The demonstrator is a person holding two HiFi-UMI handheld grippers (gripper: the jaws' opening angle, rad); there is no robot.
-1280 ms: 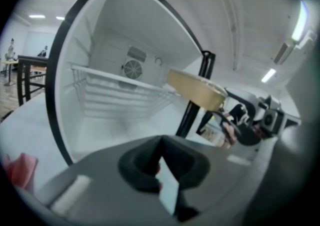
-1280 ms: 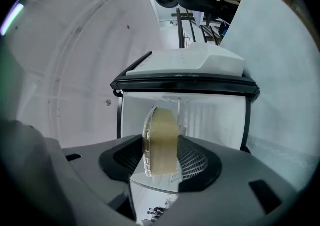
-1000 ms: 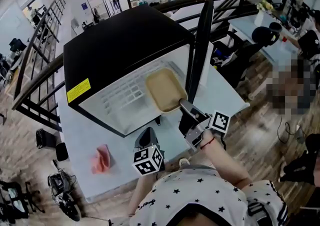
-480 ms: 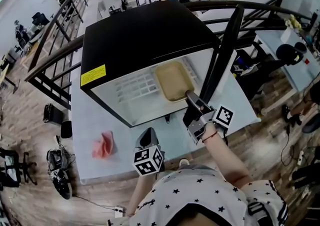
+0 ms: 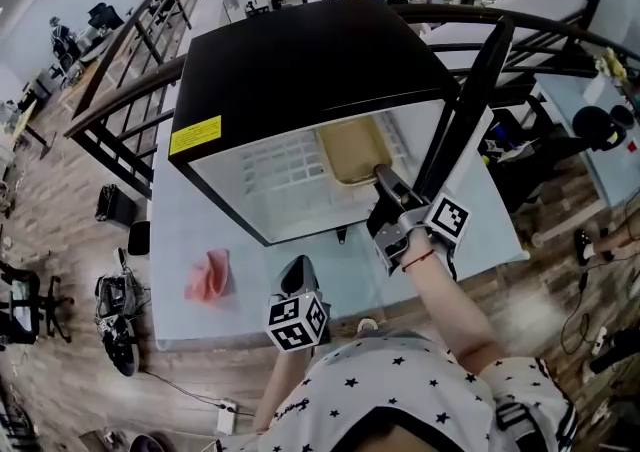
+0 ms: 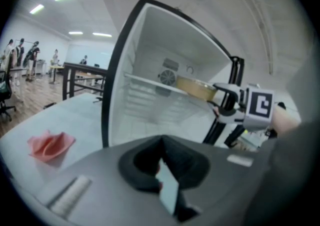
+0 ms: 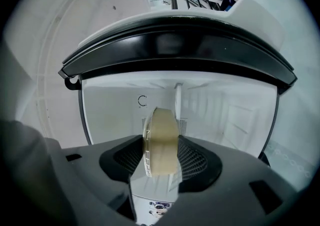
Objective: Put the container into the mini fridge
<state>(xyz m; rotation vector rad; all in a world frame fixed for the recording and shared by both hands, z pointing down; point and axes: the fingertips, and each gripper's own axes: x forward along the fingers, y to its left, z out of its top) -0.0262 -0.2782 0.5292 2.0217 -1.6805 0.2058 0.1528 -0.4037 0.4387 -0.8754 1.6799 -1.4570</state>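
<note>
Container [image 5: 351, 147] is clamped in our right gripper [image 5: 384, 177], already partly inside the open mini fridge [image 5: 300, 70] above its wire shelf [image 5: 275, 175]. We judge setting down and release remain. Our left gripper [image 5: 294, 276] is closed and empty.

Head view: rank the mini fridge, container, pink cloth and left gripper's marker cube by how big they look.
1. mini fridge
2. container
3. left gripper's marker cube and pink cloth: these look about alike, and the cube is nearer the camera, so I leave them unranked.
</note>
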